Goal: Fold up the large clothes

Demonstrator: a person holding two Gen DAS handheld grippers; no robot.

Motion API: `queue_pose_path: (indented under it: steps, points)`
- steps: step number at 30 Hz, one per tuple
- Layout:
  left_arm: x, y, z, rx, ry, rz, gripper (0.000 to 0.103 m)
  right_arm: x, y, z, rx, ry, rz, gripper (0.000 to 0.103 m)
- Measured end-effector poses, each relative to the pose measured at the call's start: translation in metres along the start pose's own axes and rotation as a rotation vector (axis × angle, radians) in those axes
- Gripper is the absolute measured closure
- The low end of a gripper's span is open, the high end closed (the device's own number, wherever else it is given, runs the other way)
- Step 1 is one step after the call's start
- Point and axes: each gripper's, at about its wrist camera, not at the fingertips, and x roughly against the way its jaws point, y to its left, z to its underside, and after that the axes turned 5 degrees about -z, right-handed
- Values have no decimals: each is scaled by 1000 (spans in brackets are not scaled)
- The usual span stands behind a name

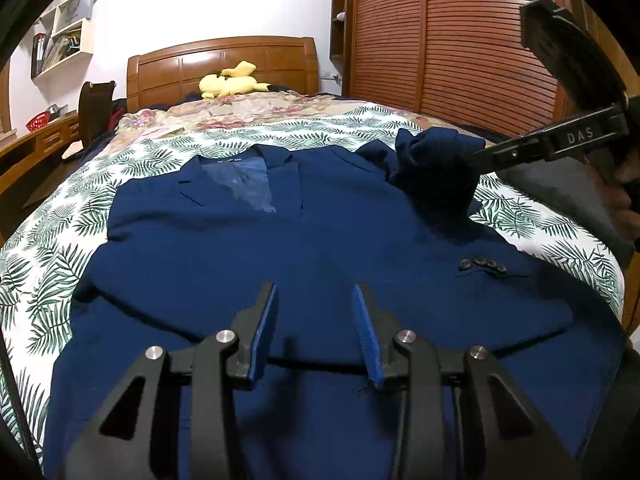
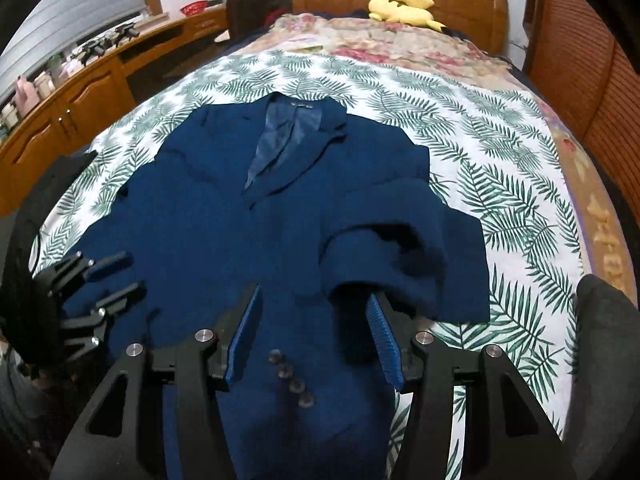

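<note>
A navy blue jacket [image 1: 304, 248] lies front up on the bed, collar toward the headboard. One sleeve lies across its front, cuff buttons [image 1: 484, 265] showing. My left gripper [image 1: 316, 292] hovers open over the jacket's lower front with only flat cloth beneath the gap; it also shows as the left gripper [image 2: 136, 274] at the jacket's left edge. My right gripper [image 2: 314, 296] is open above the cuff buttons [image 2: 292, 376]. A bunched fold of sleeve [image 2: 404, 264] drapes over its right fingertip. In the left wrist view the right gripper [image 1: 486, 158] meets that raised bunch [image 1: 432, 164].
A palm-leaf sheet [image 2: 500, 152] covers the bed, with a floral blanket [image 2: 400, 40] and a yellow plush toy [image 2: 404, 10] near the wooden headboard [image 1: 224, 68]. A slatted wardrobe [image 1: 460, 48] stands on the right, a wooden desk [image 2: 80, 104] on the left. A person's dark sleeve [image 2: 604, 344] is at the right edge.
</note>
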Motion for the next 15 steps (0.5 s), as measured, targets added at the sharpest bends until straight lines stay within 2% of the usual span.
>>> queue_pose_path:
  steps: [7, 9, 15]
  points:
    - [0, 0, 0, 0, 0, 0, 66, 16, -26, -5, -45, -94, 59, 49]
    - [0, 0, 0, 0, 0, 0, 66, 20, -35, -9, -49, -111, 106, 49]
    - [0, 0, 0, 1, 0, 0, 66, 4, -79, -12, -120, -89, 189, 49]
